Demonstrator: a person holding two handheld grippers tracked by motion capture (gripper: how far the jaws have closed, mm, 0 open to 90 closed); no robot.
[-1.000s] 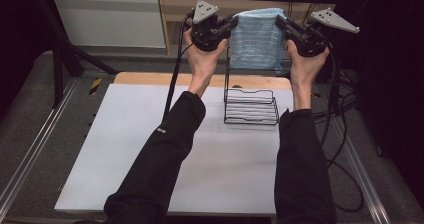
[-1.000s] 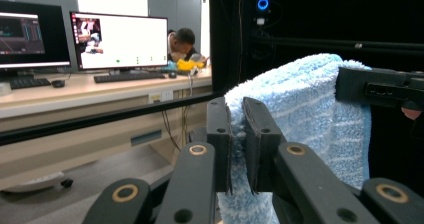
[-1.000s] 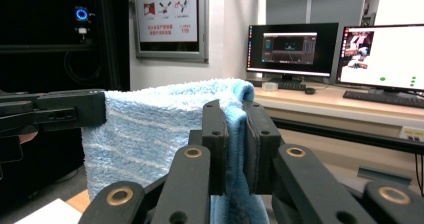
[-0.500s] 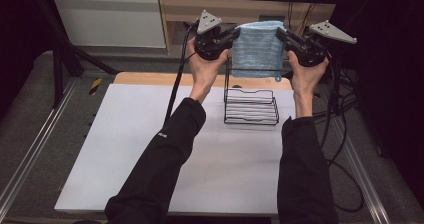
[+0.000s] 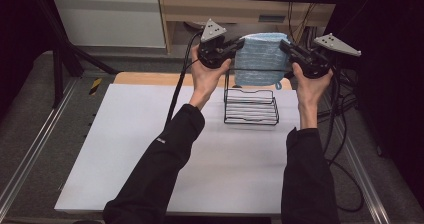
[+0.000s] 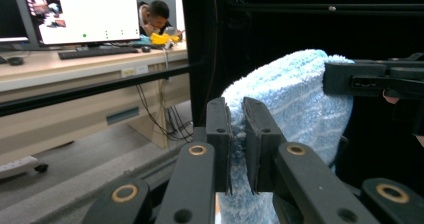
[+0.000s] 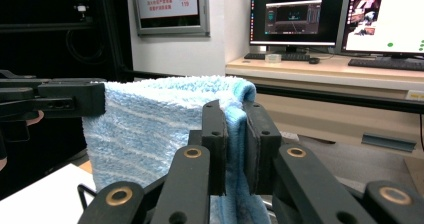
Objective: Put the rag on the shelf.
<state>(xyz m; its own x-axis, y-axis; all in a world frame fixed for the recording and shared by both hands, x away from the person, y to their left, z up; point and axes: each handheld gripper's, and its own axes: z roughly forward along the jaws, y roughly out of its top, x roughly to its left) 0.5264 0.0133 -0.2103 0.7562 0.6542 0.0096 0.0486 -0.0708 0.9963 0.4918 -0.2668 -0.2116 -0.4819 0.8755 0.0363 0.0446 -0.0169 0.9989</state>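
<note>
Hand-held grippers [image 5: 239,45] [image 5: 286,48] clamp towel [image 5: 262,59] between.

The wall-mounted framed poster [image 7: 170,6] in the right gripper view carries red characters and a number that looks like 119, though it is too small and blurred to be sure. The bright white computer monitor [image 7: 385,19] and the dark computer monitor [image 7: 295,16] on the wooden desk show windows with text too fine to make out. In the left gripper view, the wide white computer screen [image 6: 82,14] is likewise unreadable. Nothing legible stands on the table in the high view.
</note>
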